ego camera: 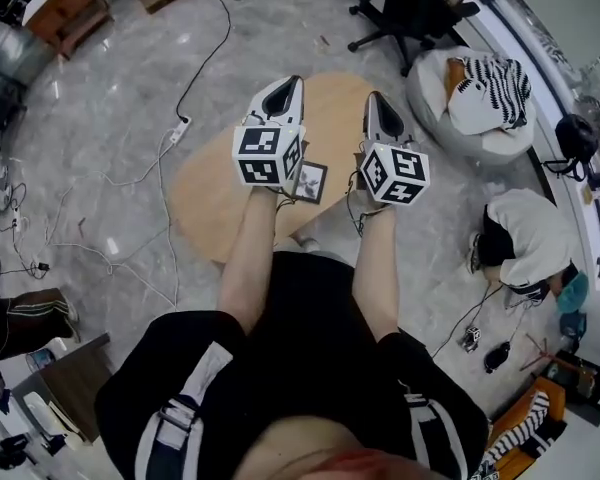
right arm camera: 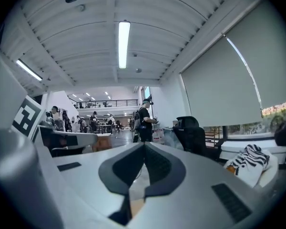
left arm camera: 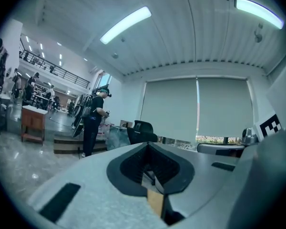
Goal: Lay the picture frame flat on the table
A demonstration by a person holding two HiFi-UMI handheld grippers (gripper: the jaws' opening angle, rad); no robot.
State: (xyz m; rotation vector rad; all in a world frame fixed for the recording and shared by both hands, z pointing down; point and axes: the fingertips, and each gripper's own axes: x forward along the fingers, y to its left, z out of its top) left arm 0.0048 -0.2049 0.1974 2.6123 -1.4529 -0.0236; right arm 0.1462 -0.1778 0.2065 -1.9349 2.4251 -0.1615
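The left gripper (ego camera: 294, 83) and right gripper (ego camera: 376, 98) have their jaws pressed together on nothing. The picture frame (ego camera: 310, 181) sits below, behind their tips, nearer the left one.

Right gripper (right arm camera: 144, 144): fingers (right arm camera: 160, 169) meet at tips, nothing between | tan worktop (right arm camera: 136, 209) in gap below | ahead: standing person in black (right arm camera: 144, 121), black office chair (right arm camera: 193, 135) | right: striped cloth (right arm camera: 250, 159)

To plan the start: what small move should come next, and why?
Probably draw the left gripper back and tip it down toward the frame. It and the right gripper look shut and face the room, while the frame is nearer the person, beside the left cube.
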